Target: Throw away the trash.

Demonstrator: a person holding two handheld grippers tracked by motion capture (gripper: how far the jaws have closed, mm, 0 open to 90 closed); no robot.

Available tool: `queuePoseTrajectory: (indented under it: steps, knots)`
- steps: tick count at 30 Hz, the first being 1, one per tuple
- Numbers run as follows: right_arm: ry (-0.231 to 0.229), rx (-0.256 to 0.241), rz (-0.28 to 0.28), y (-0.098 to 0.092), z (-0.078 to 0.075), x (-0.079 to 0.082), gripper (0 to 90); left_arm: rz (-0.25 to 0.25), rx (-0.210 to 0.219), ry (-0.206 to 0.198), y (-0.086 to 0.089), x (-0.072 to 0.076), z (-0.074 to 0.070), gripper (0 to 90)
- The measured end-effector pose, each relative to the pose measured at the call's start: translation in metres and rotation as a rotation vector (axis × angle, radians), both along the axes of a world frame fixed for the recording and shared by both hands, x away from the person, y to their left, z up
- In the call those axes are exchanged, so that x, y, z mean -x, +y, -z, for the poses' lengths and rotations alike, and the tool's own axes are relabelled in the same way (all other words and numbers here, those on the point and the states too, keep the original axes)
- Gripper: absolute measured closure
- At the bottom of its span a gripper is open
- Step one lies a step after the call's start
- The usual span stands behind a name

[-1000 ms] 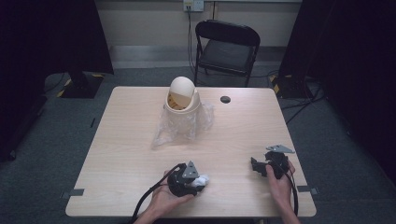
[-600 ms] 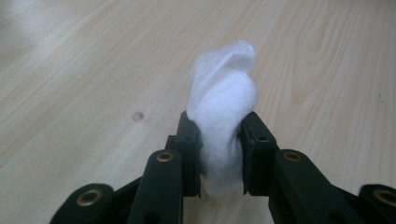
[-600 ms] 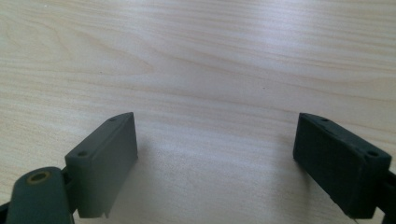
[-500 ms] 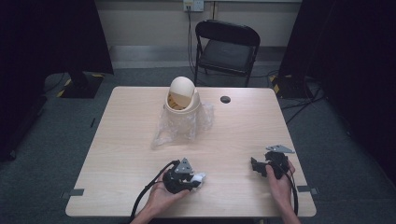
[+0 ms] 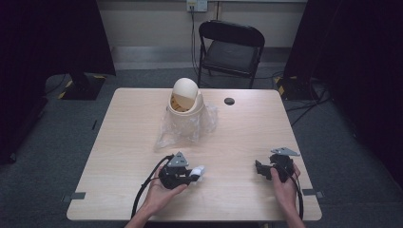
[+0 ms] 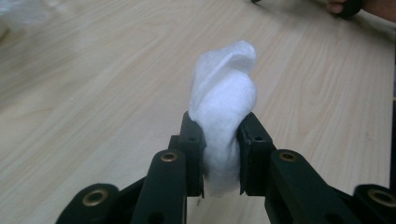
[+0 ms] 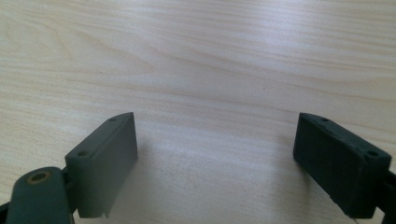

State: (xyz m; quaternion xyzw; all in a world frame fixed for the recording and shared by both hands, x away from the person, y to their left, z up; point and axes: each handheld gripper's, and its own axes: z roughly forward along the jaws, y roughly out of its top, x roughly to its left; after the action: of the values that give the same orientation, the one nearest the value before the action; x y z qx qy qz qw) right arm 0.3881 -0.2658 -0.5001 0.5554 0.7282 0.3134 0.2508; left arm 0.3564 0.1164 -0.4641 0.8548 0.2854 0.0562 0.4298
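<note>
Near the front edge of the tabletop (image 5: 119, 142), the left gripper (image 5: 192, 173) has swung its jaws rightward over the last second, still clenched on one white wad of soft tissue (image 6: 224, 112), held just above the wood. That suggests the wad is lifted and ready to carry to the single swing-lid bin (image 5: 185, 102) standing in a clear plastic bag (image 5: 187, 130) toward the far edge. The right gripper (image 5: 261, 169) rests near the front right corner, jaws spread wide, empty. One small black disc (image 5: 229, 101) lies beside the far edge.
</note>
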Motion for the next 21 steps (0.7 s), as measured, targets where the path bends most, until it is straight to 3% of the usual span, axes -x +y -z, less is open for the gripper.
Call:
queuePoseTrajectory:
  steps: [9,21]
  knots:
    - [-0.001,0.0,0.0,0.0,0.0,0.0,12.9,-0.03,0.024,-0.026,0.011,-0.003,-0.011,75.1]
    - [0.0,0.002,-0.002,0.0,0.0,0.0,12.9,-0.088,0.057,-0.072,0.033,-0.027,-0.038,75.1]
